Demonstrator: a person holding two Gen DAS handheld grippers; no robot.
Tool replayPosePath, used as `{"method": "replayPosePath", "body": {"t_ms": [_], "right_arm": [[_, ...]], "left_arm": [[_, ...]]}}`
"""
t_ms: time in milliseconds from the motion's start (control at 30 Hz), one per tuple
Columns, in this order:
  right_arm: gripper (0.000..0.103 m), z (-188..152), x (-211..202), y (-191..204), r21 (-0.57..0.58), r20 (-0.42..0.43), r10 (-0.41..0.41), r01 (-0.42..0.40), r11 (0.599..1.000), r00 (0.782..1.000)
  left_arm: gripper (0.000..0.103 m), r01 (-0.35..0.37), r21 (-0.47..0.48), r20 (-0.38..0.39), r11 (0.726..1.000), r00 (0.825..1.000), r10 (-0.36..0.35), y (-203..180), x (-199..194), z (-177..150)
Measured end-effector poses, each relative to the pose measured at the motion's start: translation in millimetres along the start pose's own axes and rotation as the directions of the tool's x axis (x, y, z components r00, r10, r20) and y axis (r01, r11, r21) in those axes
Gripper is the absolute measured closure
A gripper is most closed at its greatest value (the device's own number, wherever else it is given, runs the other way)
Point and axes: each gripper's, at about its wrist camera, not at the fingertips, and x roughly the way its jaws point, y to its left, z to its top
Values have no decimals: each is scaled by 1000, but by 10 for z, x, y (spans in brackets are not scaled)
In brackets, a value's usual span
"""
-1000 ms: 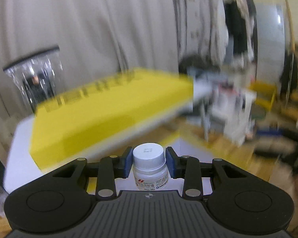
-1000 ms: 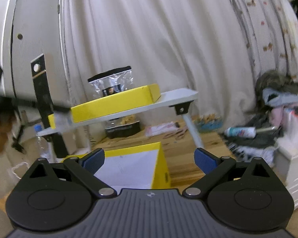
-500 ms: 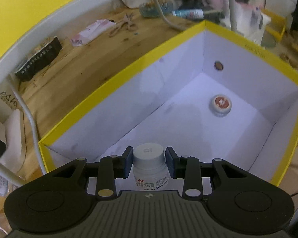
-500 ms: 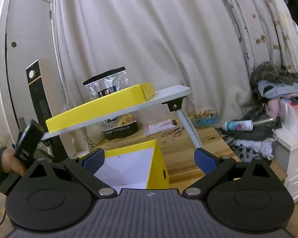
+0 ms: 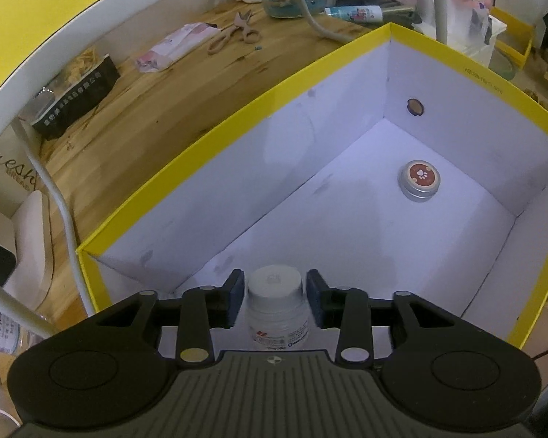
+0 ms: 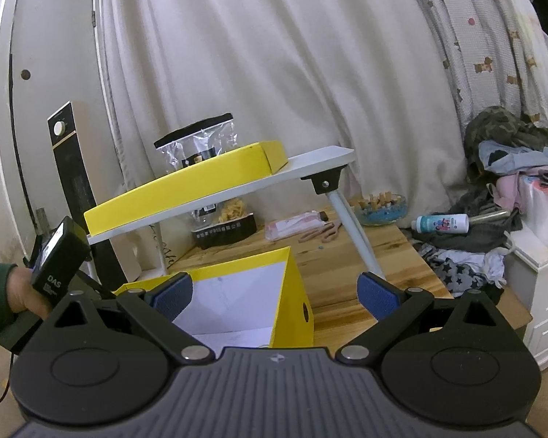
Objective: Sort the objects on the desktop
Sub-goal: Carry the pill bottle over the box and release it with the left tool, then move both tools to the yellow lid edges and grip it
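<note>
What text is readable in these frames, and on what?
"DAS": black handheld unit; the line under it is too small to read.
"Fresh" over "BREAD": pale panel at left.
White characters on the black snack box: too blurred to read.
Label on the white bottle: too small.
Print on the yellow box rim: unreadable.

A wooden floor (image 5: 135, 116) carries the open yellow box (image 5: 215, 135). Beyond it lie scissors (image 5: 233, 33), a pink packet (image 5: 175, 47) and a black snack box (image 5: 75, 100) (far left), under a white folding table (image 6: 310, 168) bearing a yellow lid (image 6: 186, 186).
</note>
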Motion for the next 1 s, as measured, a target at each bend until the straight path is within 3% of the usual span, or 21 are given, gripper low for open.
{"method": "replayPosePath", "body": {"t_ms": [67, 267, 400, 467, 533, 667, 767, 800, 900, 1000], "right_arm": [[0, 9, -13, 19, -2, 3, 2, -2, 1000, 1000], [0, 26, -64, 92, -22, -2, 6, -6, 1000, 1000], [0, 63, -70, 150, -40, -9, 15, -15, 999, 1000], [0, 108, -56, 180, -47, -15, 31, -32, 998, 999], [0, 175, -27, 200, -56, -20, 45, -46, 997, 999], [0, 379, 87, 231, -97, -16, 61, -63, 993, 998], [0, 570, 216, 273, -157, -5, 62, -62, 986, 998], [0, 646, 274, 296, -188, -1, 59, -58, 980, 998], [0, 890, 478, 345, -257, 3, 63, -60, 964, 998], [0, 1168, 755, 304, -239, -36, 77, -83, 967, 996]], "left_arm": [[51, -7, 4, 5, 1000, 1000, 7, -3, -25, -15], [51, -4, -18, 43, 1000, 999, 5, 29, -163, -74], [46, 24, -77, 146, 997, 989, -12, 93, -407, -139], [17, 50, -125, 243, 991, 970, -18, 132, -618, -214], [7, 58, -171, 350, 984, 937, 6, 158, -860, -313], [1, 72, -286, 488, 955, 869, 81, 303, -1215, -460], [0, 96, -400, 569, 912, 805, 165, 521, -1399, -547], [0, 107, -429, 582, 897, 792, 184, 606, -1422, -559], [0, 136, -528, 598, 838, 760, 253, 882, -1440, -551], [0, 154, -598, 571, 786, 770, 283, 1139, -1369, -431]]}}
